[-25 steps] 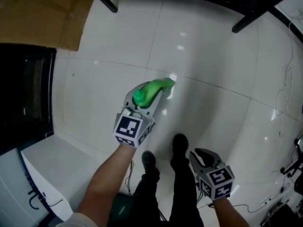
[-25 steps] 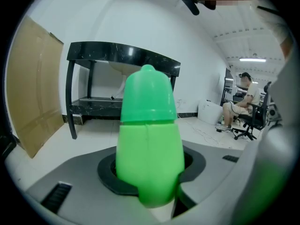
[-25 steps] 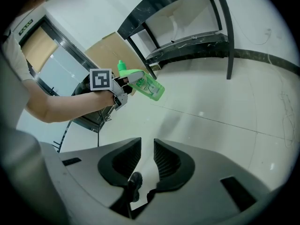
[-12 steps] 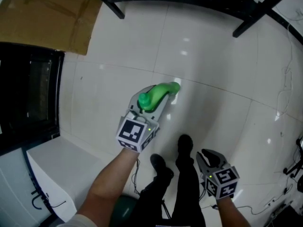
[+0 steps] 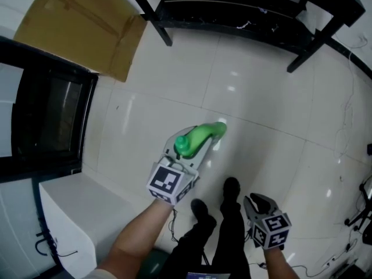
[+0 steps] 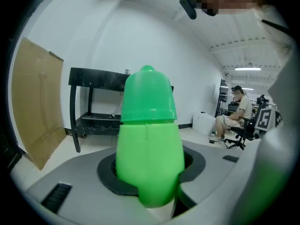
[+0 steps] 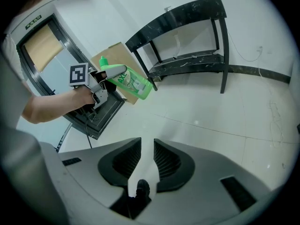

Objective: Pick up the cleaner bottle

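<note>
The green cleaner bottle (image 5: pixel 202 136) is off the white floor, lying nearly level in my left gripper (image 5: pixel 187 148), whose jaws are shut on its body. In the left gripper view the bottle (image 6: pixel 149 144) fills the middle, cap end away from the camera. From the right gripper view the same bottle (image 7: pixel 130 82) shows in the air with its label facing me, held out by a bare forearm. My right gripper (image 5: pixel 256 203) hangs low at the right beside the person's legs, with only a narrow gap between its jaws and nothing in it (image 7: pixel 146 156).
A black table (image 5: pixel 261 10) stands along the far side and a sheet of cardboard (image 5: pixel 87 31) leans at the far left. A dark glass-fronted appliance (image 5: pixel 46 121) and a white box (image 5: pixel 81 214) sit at the left. Black shoes (image 5: pixel 231 188) and cables (image 5: pixel 349 115) are on the floor.
My left gripper has lifted the bottle higher off the floor. The right gripper has risen a little too. The head view has tilted, showing more of the table and cardboard.
</note>
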Demonstrator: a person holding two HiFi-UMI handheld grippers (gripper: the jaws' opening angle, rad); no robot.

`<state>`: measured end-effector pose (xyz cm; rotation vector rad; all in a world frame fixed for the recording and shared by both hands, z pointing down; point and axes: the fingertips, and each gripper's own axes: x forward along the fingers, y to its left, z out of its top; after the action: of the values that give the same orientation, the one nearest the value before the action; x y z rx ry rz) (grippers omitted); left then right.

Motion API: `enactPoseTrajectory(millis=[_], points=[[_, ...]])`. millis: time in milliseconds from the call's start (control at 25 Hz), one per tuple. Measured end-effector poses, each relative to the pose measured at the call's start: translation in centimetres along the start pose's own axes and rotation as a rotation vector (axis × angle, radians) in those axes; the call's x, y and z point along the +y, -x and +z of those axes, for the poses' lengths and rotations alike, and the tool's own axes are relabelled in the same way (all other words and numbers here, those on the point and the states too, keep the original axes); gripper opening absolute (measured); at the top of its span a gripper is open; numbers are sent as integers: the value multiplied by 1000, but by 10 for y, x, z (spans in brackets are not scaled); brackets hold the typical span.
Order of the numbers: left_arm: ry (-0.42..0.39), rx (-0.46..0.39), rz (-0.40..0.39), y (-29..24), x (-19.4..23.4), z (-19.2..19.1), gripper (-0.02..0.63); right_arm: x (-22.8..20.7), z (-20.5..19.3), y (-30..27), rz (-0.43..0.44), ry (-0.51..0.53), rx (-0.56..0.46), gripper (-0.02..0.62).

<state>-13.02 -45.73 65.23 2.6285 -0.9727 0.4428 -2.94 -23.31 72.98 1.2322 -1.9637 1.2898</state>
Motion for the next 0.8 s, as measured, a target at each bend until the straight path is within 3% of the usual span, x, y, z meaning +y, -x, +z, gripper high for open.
enactPoseTrajectory(millis=[800], points=[[-15,-61,31,127,-33,132,164,65,55,123,-84,61,-156,91]])
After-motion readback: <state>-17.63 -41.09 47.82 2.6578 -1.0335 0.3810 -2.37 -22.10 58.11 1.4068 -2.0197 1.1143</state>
